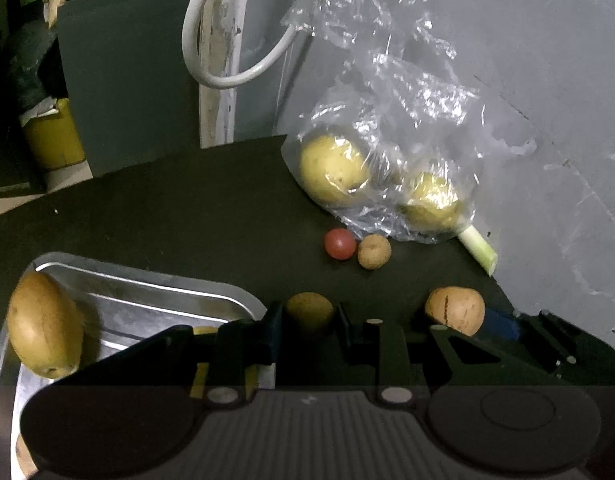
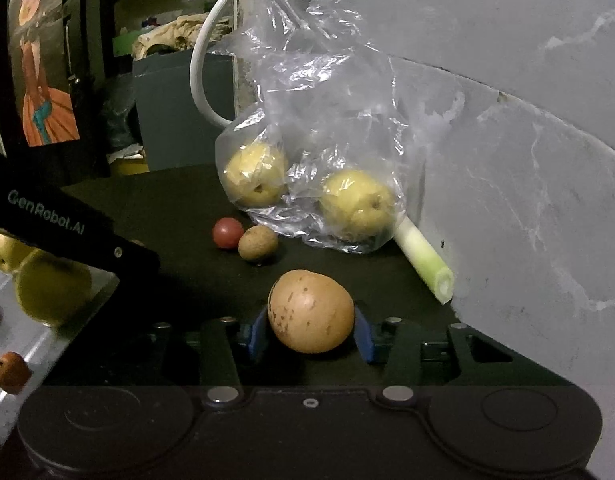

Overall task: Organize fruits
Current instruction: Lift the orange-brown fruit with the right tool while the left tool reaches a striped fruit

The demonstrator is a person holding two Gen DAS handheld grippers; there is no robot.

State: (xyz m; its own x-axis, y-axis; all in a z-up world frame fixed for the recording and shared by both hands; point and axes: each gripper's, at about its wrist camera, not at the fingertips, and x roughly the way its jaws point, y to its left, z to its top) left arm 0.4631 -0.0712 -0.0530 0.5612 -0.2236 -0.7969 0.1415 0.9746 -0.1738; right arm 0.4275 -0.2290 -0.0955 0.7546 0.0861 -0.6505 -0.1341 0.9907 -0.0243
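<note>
Where the dark table [image 2: 179, 208] meets a scuffed grey wall [image 2: 527, 128], a clear bag [image 2: 319, 120] holds two pears, a leek [image 2: 425, 258] beside it. Right claw [image 2: 311, 330] is closed on a brown fruit [image 2: 310, 312]; left claw [image 1: 309, 320] brackets a small fruit [image 1: 309, 314] — grip unclear. Left sits a steel tray [image 1: 167, 288] with a pear [image 1: 43, 324] — clutter and a white cable [image 1: 211, 72] behind.

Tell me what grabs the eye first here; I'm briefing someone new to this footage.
The crinkled clear plastic bag holding two yellow pears against the grey wall stands out first, a small red round fruit on the dark mat before it. Nearer, the right gripper brackets a speckled tan oval fruit, and at left a shiny metal tray holds a large yellow-brown pear.
</note>
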